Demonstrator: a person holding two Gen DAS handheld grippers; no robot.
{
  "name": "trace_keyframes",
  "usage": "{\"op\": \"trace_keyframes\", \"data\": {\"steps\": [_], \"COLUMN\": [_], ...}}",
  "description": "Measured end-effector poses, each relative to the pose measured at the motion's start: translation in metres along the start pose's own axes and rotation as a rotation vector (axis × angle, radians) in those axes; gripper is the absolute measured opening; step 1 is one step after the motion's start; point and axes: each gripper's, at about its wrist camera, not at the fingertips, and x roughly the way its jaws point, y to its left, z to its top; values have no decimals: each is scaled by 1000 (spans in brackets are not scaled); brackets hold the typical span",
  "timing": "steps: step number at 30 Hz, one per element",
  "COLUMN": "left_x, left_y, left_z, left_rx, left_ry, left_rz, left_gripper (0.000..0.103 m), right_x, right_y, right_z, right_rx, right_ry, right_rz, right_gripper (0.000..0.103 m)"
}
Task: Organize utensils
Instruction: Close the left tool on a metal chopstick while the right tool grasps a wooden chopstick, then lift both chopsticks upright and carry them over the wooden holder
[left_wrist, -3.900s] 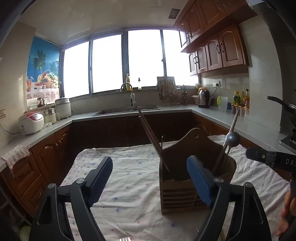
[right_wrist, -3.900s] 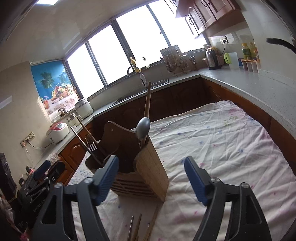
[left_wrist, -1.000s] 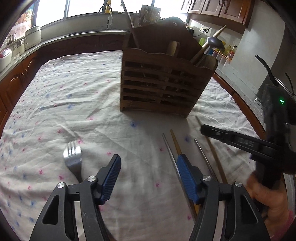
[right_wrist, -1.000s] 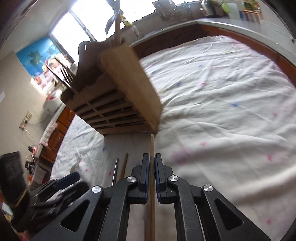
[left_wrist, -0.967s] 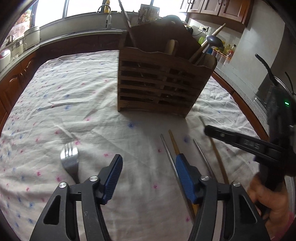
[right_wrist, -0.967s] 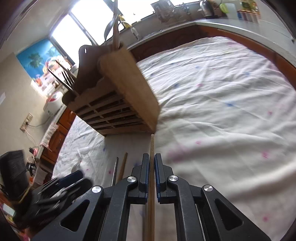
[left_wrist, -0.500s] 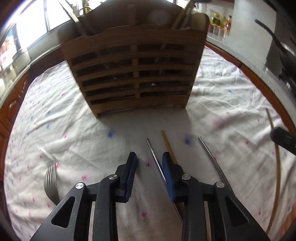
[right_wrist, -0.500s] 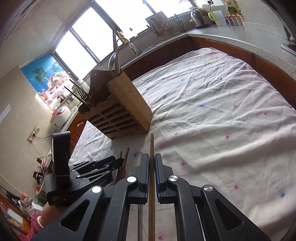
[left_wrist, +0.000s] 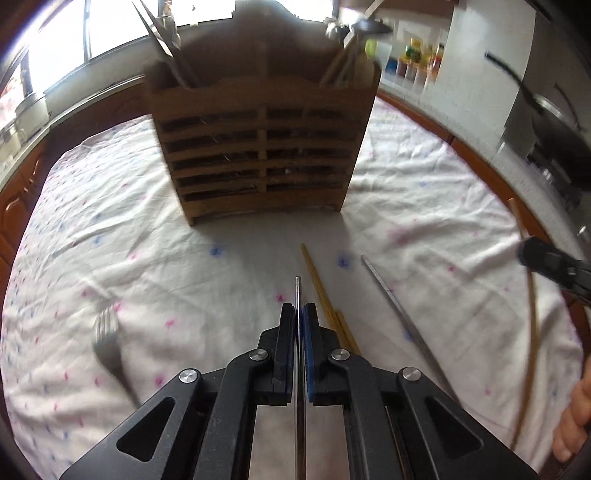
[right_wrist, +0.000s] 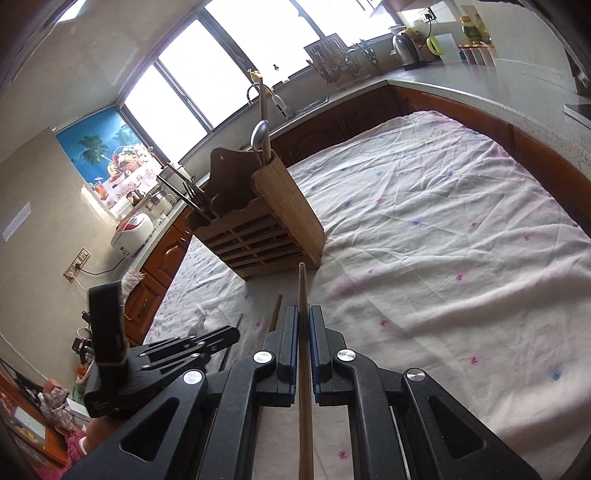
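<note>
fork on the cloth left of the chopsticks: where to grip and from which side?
Take the fork by its handle, partway along, coming from above with the jaws across the handle's width. It lies flat on the tablecloth, tines toward the wooden holder, with bare cloth around it. The handle is slim and the picture blurred, so close low.
</note>
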Motion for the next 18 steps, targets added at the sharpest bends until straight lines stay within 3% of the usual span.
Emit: {"op": "trace_keyframes", "data": {"steps": [8,18], "left_x": [-86,-165], "left_y": [24,39], "left_z": [-15,-41], "left_rx": [-79,-98], "left_ry": [-141,-254], "left_rz": [-83,-104], "left_gripper": [3,3], "right_x": [-19,-43], "right_y": [23,55], "right_z": [5,8], "right_rx": [-42,-109], "right_ry": [-44,-100], "right_rz": [12,29], "right_gripper": [6,6]}}
